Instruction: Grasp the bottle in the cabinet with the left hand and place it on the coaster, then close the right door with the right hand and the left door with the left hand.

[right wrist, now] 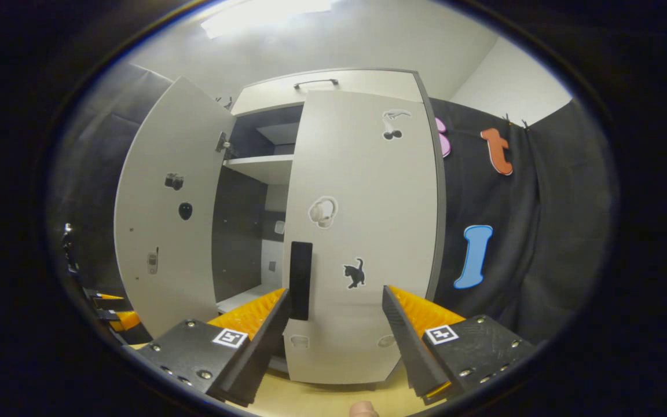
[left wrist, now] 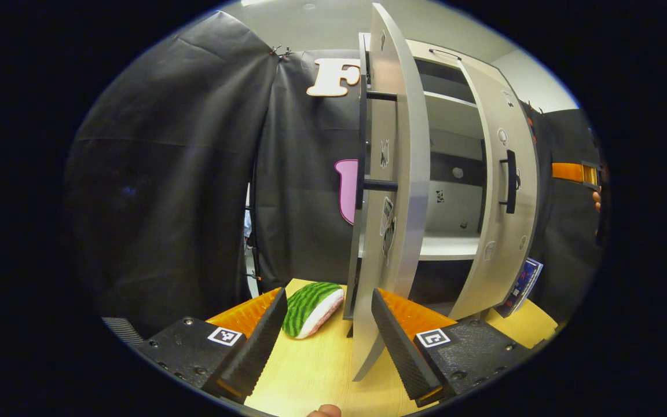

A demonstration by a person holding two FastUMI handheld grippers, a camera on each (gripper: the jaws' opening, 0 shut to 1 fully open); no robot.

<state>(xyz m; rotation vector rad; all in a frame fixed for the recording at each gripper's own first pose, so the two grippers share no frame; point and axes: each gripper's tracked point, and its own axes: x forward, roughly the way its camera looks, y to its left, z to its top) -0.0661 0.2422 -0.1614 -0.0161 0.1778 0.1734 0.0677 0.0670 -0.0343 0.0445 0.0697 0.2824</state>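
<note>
Left door [left wrist: 394, 174] ajar, right door [right wrist: 362, 231] closed

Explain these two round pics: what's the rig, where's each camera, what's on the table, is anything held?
There is no robot arm here: a person holds a two-finger gripper in each hand, and a fisheye camera rides on each, looking forward along its jaws.

Left gripper view: the left gripper stands open, facing the edge of the cabinet's left door, which is swung open. On the wooden table lies a watermelon-patterned coaster.

Right gripper view: the right gripper is open in front of the right door, near its dark handle. That door looks mostly closed, with a gap left.

Neither gripper holds anything. I cannot spot the bottle.
</note>
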